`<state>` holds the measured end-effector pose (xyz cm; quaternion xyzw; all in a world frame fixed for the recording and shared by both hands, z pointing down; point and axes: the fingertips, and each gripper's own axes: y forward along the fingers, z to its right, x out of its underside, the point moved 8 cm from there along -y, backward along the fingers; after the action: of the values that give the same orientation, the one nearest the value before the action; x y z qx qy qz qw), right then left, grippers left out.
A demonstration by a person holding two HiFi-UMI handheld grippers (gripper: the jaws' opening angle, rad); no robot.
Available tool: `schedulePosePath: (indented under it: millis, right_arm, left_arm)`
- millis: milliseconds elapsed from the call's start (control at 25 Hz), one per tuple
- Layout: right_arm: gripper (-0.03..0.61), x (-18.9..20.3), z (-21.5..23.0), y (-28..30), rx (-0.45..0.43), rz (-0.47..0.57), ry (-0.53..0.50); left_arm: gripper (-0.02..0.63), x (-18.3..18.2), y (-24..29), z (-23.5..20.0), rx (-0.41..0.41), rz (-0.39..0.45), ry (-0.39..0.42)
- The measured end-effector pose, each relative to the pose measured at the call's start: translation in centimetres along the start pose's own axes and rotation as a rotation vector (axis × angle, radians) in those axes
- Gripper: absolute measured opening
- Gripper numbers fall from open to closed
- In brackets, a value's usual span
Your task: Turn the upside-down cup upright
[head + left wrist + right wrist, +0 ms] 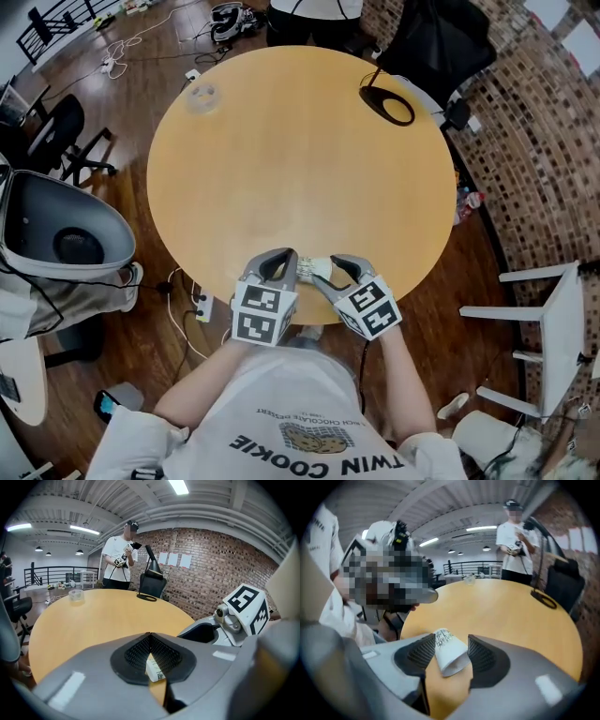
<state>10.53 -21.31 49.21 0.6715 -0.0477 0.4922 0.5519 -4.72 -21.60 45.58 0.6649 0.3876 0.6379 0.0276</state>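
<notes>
The left claw is clenched. Its dark ribbed pads meet at the tips, and a strip of the white, printed cup sits wedged in the narrow gap just below them. I read this as a pinch on the cup's wall or rim. How much of the paper is caught cannot be made out.

In the head view both claws sit close together at the near edge of the round wooden table, with the cup between their tips.

In the right gripper view, the right claw is released, its jaws standing apart with the cup between them. The cup's narrow, printed end leans against the left-hand pad, and there is a visible gap to the other pad. The cup is tilted, with its closed narrow end pointing away and its wide mouth towards the camera. Whether it rests on the tabletop or hangs just above it cannot be told.

By my judgement the task is partway through. The cup is no longer mouth-down, but it is not upright either. It lies at a slant and seems to be carried by the left claw alone. What remains is to bring the mouth to face up, set the base flat on the table, and let go so the cup stands by itself.
</notes>
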Motion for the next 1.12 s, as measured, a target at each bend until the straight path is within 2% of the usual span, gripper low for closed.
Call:
schedulePosePath:
  millis: [160, 280, 360, 640, 800, 1000, 1120]
  right_arm:
    - [0.211, -2.0, -1.9, 1.9, -0.027, -0.174, -0.328]
    - [0.256, -2.4, -2.9, 3.6, -0.097, -0.311, -0.494]
    - [0.261, -2.5, -3.3, 4.6, -0.137, -0.388, -0.571]
    - [0.262, -3.0, -4.5, 8.4, -0.239, -0.626, -0.729]
    - [0.261, -2.8, -5.0, 9.8, -0.268, -0.723, -0.796]
    - [0.261, -2.8, -5.1, 10.3, -0.257, -0.743, -0.829]
    - [0.261, -2.8, -5.1, 9.9, -0.255, -0.713, -0.816]
  left_arm:
    - [0.006, 0.0, -0.4, -0.6, -0.014, 0.009, -0.013]
    - [0.006, -0.1, -0.8, -1.1, -0.03, 0.025, -0.027]
    - [0.006, -0.1, -1.0, -1.5, -0.04, 0.031, -0.035]
    - [0.006, 0.5, -1.9, -3.0, -0.074, 0.045, -0.067]
    - [0.006, 1.0, -2.5, -4.0, -0.099, 0.047, -0.084]
    - [0.008, 1.4, -2.9, -4.6, -0.114, 0.043, -0.103]
    - [0.008, 1.3, -2.9, -4.6, -0.109, 0.043, -0.101]
